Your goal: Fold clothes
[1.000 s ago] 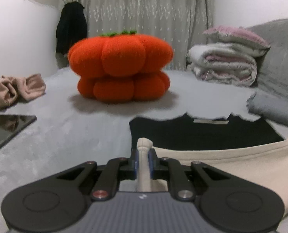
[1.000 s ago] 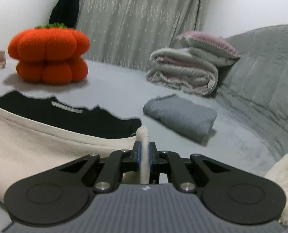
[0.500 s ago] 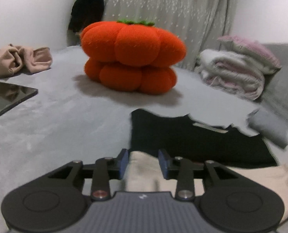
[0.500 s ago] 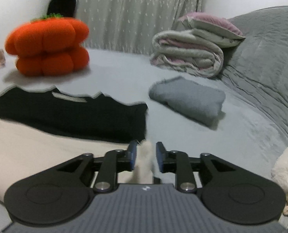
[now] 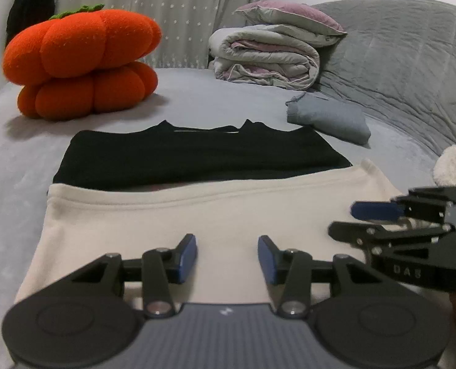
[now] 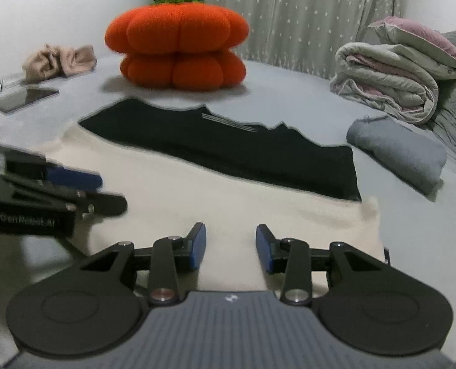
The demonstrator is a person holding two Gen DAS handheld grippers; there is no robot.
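Observation:
A cream garment [image 5: 197,215] lies flat on the grey bed, its far hem laid over the near part of a black top [image 5: 197,156]. My left gripper [image 5: 227,258] hovers over the cream cloth. Its jaws are opening and nothing is between the blue pads. The right gripper [image 5: 348,220] shows at the right edge of that view. In the right wrist view, my right gripper [image 6: 231,246] stands open above the cream garment [image 6: 228,203], also with nothing between its pads. The black top [image 6: 228,150] lies beyond it. The left gripper [image 6: 105,190] reaches in from the left.
An orange pumpkin cushion [image 5: 80,64] sits behind the black top. A rolled quilt with a pillow [image 5: 265,58] and a folded grey garment [image 5: 329,117] lie to the right. A dark tablet [image 6: 25,98] and a crumpled beige cloth [image 6: 58,61] lie far left. A white plush [image 5: 452,166] is at the right.
Both grippers were shut on a cream fabric edge; they have let go, opened and drawn back. The cream garment now lies flat with its hem over the black top.

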